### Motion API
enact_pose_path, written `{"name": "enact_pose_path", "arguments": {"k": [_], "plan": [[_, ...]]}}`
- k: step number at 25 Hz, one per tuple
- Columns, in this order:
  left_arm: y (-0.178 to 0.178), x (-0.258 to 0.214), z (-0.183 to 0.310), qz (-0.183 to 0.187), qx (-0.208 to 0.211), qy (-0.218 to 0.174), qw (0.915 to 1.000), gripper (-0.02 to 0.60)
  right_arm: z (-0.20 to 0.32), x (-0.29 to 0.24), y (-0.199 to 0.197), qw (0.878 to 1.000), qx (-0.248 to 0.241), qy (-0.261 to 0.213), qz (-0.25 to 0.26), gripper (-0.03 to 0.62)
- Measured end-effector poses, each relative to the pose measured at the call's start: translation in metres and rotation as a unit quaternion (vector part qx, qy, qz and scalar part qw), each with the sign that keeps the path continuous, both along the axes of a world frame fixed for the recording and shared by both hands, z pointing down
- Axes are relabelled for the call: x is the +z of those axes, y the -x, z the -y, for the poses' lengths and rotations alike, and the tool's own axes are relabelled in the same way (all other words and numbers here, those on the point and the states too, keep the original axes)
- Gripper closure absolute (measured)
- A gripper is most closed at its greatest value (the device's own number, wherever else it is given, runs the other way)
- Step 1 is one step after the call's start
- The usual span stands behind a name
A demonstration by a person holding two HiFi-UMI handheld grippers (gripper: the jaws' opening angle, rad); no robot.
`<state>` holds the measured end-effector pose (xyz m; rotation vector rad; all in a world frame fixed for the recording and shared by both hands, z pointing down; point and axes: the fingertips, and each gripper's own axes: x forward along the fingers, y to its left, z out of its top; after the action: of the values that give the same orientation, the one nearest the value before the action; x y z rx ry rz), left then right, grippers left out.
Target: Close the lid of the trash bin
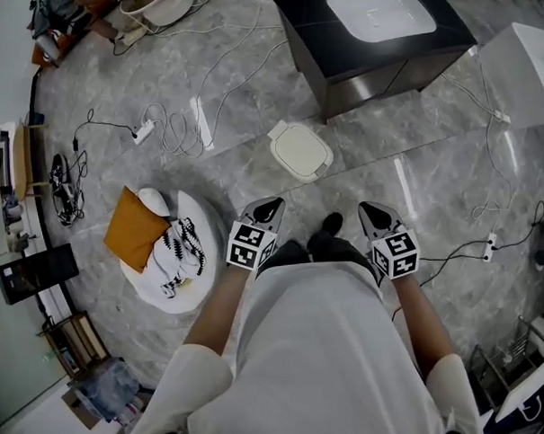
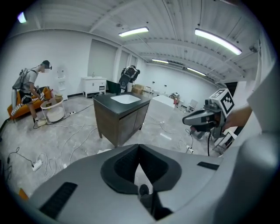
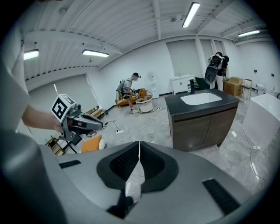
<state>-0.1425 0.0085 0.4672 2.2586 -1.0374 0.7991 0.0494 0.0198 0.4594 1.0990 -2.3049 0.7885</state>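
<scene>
Standing on the grey marbled floor (image 1: pixel 252 176), you hold both grippers close in front of your body, angled forward and down. The left gripper (image 1: pixel 268 208) is clenched on nothing: its own view shows the two dark jaws meeting at the tips, with only floor behind them. The right gripper (image 1: pixel 376 213) is likewise clenched and empty, its jaws pressed together. The small white square trash bin with rounded corners (image 1: pixel 301 152) sits on the floor just ahead of the grippers, nearer the left one and apart from both. Its pale lid lies flat on top. Beyond it stands a dark cabinet (image 1: pixel 304 26) with a white basin (image 1: pixel 380 13) set into its top. To your left, an orange cushion (image 1: pixel 134 228) rests on a low round white stand (image 1: pixel 172 301).
</scene>
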Motion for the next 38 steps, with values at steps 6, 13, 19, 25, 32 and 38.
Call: {"name": "enact_pose_path", "arguments": {"k": [6,13,19,25,32,38], "plan": [[0.039,-0.024,-0.023,-0.021,-0.031,-0.019,0.9991,0.565,-0.008,-0.019,0.044,0.999,-0.026,-0.022,-0.009,0.562],[0.085,-0.060,-0.043,-0.046,-0.066,-0.055,0.9952,0.565,-0.023,-0.040,0.100,0.996,-0.066,-0.054,-0.019,0.562],[0.112,-0.076,-0.066,-0.062,-0.087,-0.076,0.9914,0.565,-0.035,-0.055,0.121,0.993,-0.078,-0.082,-0.029,0.562],[0.135,-0.100,-0.092,-0.076,-0.103,-0.103,0.9864,0.565,-0.061,-0.081,0.126,0.989,-0.083,-0.114,-0.042,0.562],[0.152,-0.121,-0.116,-0.079,-0.120,-0.133,0.9807,0.565,-0.089,-0.105,0.132,0.984,-0.095,-0.145,-0.045,0.562],[0.148,-0.138,-0.125,-0.080,-0.145,-0.159,0.9733,0.565,-0.093,-0.121,0.124,0.978,-0.111,-0.170,-0.048,0.562]]}}
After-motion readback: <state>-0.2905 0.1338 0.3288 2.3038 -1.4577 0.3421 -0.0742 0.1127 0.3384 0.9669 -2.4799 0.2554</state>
